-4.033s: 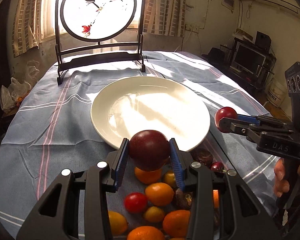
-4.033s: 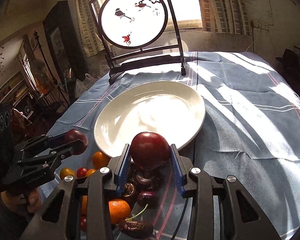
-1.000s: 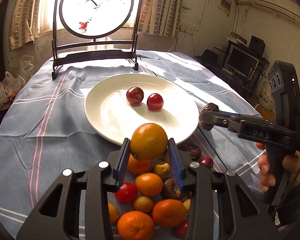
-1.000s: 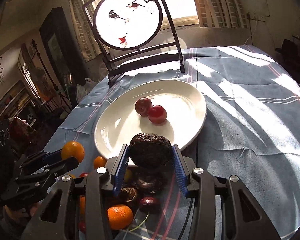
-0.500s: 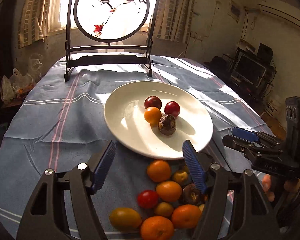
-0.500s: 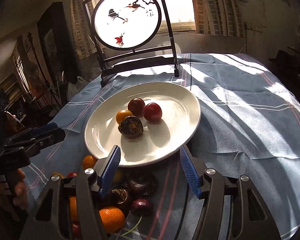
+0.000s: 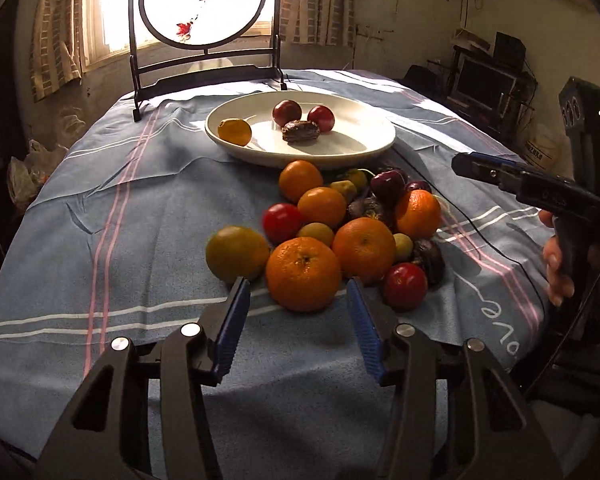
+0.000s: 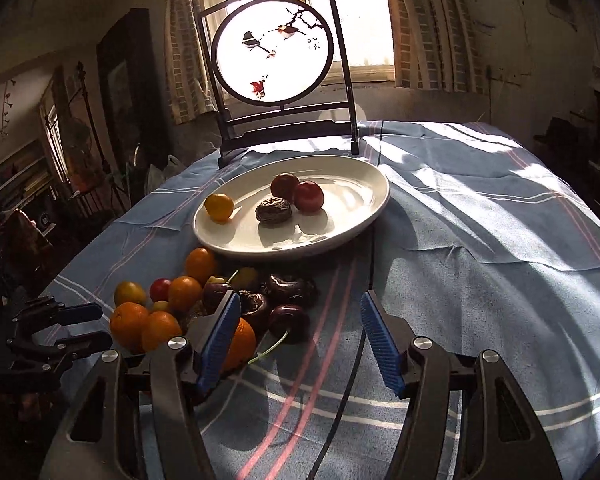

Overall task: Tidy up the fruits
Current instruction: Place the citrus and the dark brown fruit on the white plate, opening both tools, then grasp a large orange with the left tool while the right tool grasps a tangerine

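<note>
My left gripper (image 7: 298, 322) is closing, its blue pads (image 7: 229, 330) standing either side of the nearest big orange (image 7: 303, 274) but not pressing it — the fruit is sitting just ahead of the tips, on the cloth. My right gripper (image 8: 298, 342) is standing partly spread and holding nothing; between its pads (image 8: 380, 344) I am seeing only the striped blue tablecloth (image 8: 480, 280), with a dark cherry (image 8: 289, 322) and another orange (image 8: 240, 344) lying beside its left finger. Taking the white plate (image 7: 374, 146) as my landmark: the fruit heap (image 7: 340, 220) is lying on the cloth just in front of it, on my side — oranges, a yellow-green citrus (image 7: 237, 254) at the heap's left edge, small red fruits, dark wrinkled ones toward the right. On the plate four pieces are resting: a small orange fruit (image 7: 235, 131) near its left rim, apart from the others, and two dark red round fruits (image 7: 287, 112) with a wrinkled brown one (image 7: 300, 131) just in front of them. Behind the plate a round framed bird screen (image 7: 203, 2) is standing upright against the bright window. In the left view, the right gripper's tips are hanging right of the heap, a hand (image 7: 558, 264) wrapping its handle.
</note>
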The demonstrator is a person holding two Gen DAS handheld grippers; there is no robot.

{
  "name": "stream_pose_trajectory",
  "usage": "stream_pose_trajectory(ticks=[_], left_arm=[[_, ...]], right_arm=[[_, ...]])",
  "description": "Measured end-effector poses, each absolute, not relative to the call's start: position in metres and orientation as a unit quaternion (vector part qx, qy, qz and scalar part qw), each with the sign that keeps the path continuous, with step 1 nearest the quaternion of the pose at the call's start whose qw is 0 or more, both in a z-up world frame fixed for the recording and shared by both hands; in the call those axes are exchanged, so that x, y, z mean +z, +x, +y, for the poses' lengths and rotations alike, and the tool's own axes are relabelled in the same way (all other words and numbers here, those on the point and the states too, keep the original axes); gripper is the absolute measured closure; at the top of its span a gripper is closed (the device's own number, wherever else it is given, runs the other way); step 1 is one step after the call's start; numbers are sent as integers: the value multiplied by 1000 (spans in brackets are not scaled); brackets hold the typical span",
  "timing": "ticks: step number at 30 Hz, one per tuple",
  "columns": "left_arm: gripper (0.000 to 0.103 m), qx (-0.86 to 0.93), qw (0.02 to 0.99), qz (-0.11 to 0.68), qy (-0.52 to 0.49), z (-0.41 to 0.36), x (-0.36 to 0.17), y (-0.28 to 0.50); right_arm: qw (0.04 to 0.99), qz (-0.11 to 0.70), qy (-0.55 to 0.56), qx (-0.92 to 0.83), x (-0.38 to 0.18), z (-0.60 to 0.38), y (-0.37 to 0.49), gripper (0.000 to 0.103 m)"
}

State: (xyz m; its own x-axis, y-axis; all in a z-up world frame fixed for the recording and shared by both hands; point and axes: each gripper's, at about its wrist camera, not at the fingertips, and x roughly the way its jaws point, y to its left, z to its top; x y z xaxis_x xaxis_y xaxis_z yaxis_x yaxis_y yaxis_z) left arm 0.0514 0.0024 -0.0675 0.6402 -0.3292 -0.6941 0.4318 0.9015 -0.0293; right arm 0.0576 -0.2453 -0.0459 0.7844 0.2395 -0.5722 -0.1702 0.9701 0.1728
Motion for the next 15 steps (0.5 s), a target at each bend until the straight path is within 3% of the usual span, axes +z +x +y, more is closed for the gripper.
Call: stream_pose_trajectory(ticks=[8, 15], left_arm=[[57, -190, 901, 382, 74, -11, -86, 71], [60, -201, 907, 368, 41, 0, -75, 58]], right_arm=[[938, 319, 60, 123, -49, -245, 58, 40], [918, 349, -9, 187, -53, -214, 56, 40]])
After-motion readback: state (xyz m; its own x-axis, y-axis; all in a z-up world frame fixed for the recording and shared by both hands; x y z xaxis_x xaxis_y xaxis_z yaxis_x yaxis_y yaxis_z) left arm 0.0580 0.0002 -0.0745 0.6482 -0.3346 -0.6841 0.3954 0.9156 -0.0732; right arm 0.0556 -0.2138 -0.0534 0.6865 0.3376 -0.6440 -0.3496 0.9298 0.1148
